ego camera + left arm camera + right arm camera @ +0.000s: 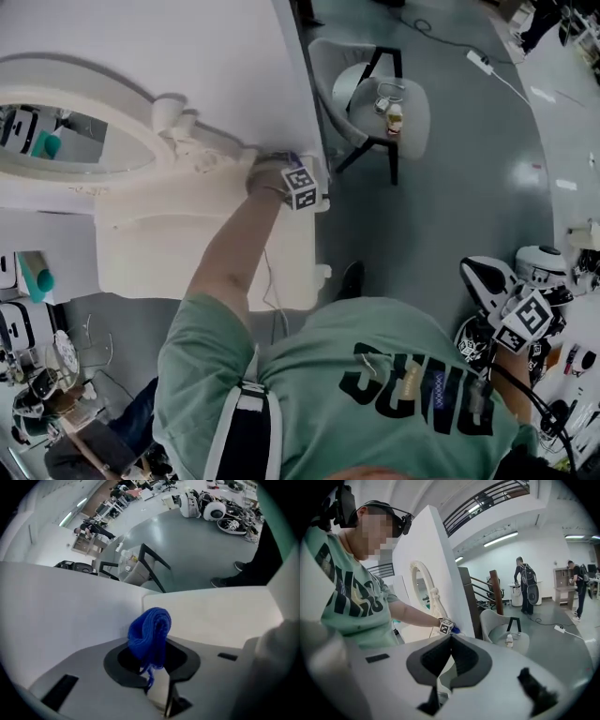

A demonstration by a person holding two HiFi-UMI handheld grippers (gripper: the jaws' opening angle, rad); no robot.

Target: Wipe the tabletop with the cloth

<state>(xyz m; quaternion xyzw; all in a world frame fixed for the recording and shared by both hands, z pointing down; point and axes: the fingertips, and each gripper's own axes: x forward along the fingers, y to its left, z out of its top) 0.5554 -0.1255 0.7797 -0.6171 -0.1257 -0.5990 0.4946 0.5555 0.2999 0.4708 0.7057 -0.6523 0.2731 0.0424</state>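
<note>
Bunched blue cloth [150, 637], ribbed knit, pinched in left gripper [157, 688]

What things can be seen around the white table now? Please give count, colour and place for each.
cloth: one, blue, bunched in the left gripper
table: one, white, in front of the person
mirror: one, oval with a white frame, at the table
chair: one, grey, on the floor beside the table
bottle: one, clear, on the chair seat
power strip: one, white, on the grey floor past the chair
left gripper: one, grey with black pads, shut on the cloth at the table
right gripper: one, grey with black pads, jaws together and empty, low at the person's right side
</note>
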